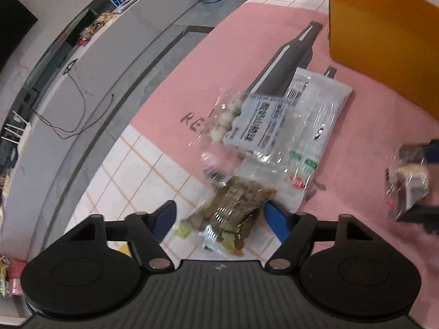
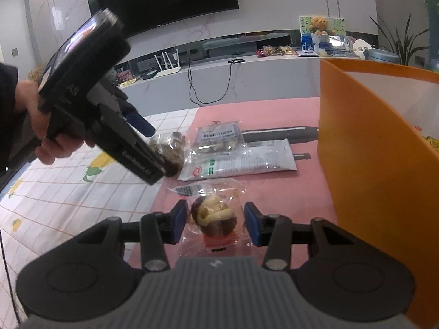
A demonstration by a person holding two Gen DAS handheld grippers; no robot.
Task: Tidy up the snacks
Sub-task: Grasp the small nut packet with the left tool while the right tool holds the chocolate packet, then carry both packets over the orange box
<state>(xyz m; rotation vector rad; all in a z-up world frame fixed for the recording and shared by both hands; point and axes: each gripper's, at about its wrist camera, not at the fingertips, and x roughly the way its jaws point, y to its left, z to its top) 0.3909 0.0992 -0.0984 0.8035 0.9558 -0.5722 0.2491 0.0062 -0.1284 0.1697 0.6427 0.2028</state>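
Observation:
A clear packet of brown snack (image 1: 233, 208) lies on the tiled cloth at the pink mat's edge. My left gripper (image 1: 221, 218) points steeply down over it, open, one blue pad on either side of the packet; the right-hand pad is at its edge. The right wrist view shows that gripper (image 2: 157, 152) in a person's hand (image 2: 41, 126). My right gripper (image 2: 215, 222) is shut on a wrapped chocolate muffin (image 2: 212, 216), held just above the mat; the muffin (image 1: 411, 175) also shows at the right edge of the left wrist view.
A bag of white balls with a white label (image 1: 247, 120) lies partly on a long flat white packet (image 1: 312, 131) on the pink mat (image 1: 192, 76). A tall orange box (image 2: 370, 164) stands at the right. Beyond the table runs a grey counter (image 2: 247, 79) with cables.

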